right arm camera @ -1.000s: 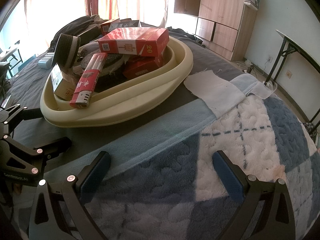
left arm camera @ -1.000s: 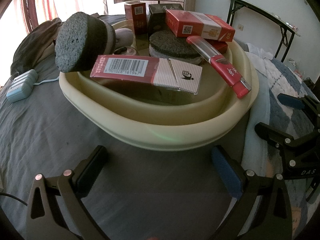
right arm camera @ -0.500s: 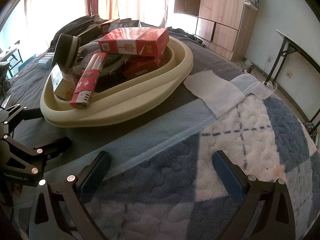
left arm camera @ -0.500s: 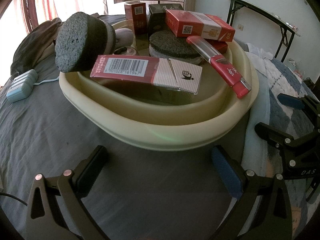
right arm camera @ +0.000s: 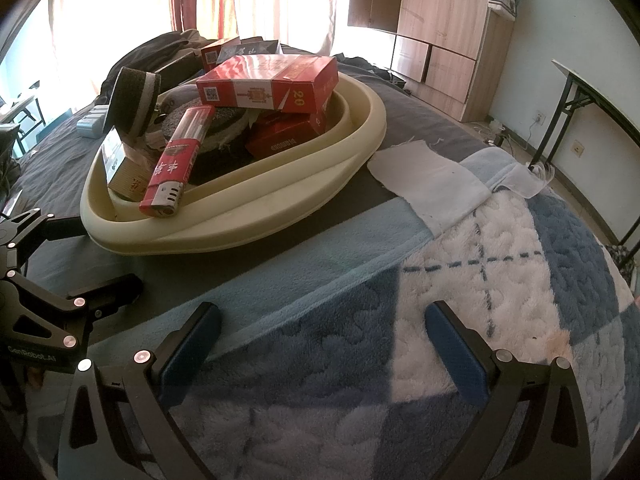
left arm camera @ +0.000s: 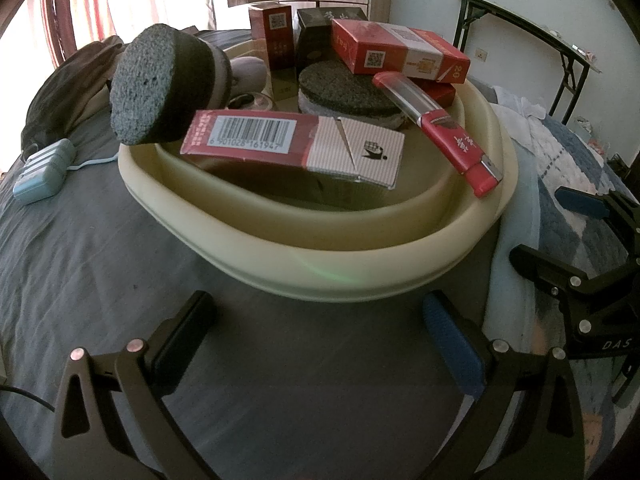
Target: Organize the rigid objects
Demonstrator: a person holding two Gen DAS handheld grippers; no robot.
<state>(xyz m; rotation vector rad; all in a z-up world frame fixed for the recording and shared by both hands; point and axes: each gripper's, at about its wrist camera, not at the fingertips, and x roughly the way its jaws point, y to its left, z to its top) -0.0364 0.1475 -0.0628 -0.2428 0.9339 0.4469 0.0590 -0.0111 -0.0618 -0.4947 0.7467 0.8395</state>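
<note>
On a bed, grey sheet [left arm camera: 80, 264] to one side and blue-and-white checked blanket [right arm camera: 460, 320] to the other, sits a cream basin [left arm camera: 360, 272] heaped with rigid items. Left gripper [left arm camera: 320, 332] low over the sheet, just short of the basin's near rim; jaws spread wide, nothing between them. Right gripper [right arm camera: 322, 340] over the blanket, jaws likewise spread and empty, basin ahead and to its left. Each gripper shows at the edge of the other's view.

In the basin:
- Barcode box [left arm camera: 292, 146], red and white, lying flat across the near side, propped on things below.
- Dark sponge [left arm camera: 160, 84], round, tilted on edge at the left rim, resting on the barcode box's end.
- Flat grey disc [left arm camera: 348, 90] in the middle.
- Red carton [left arm camera: 400, 52] marked "20", on top of the pile, another red pack [right arm camera: 284, 140] under it.
- Long lighter [left arm camera: 440, 124], clear top and red body, slanted across the pile, its metal end overhanging the rim.
- Upright red box [left arm camera: 276, 44] and a dark box [left arm camera: 324, 28] at the far side.

Off the basin: pale blue power strip [left arm camera: 42, 172] with cord on the sheet, left, well apart. White cloth [right arm camera: 428, 184] on the blanket, just beside the basin's right end. Folding table [right arm camera: 592, 96] and wooden wardrobe [right arm camera: 436, 28] by the wall.
</note>
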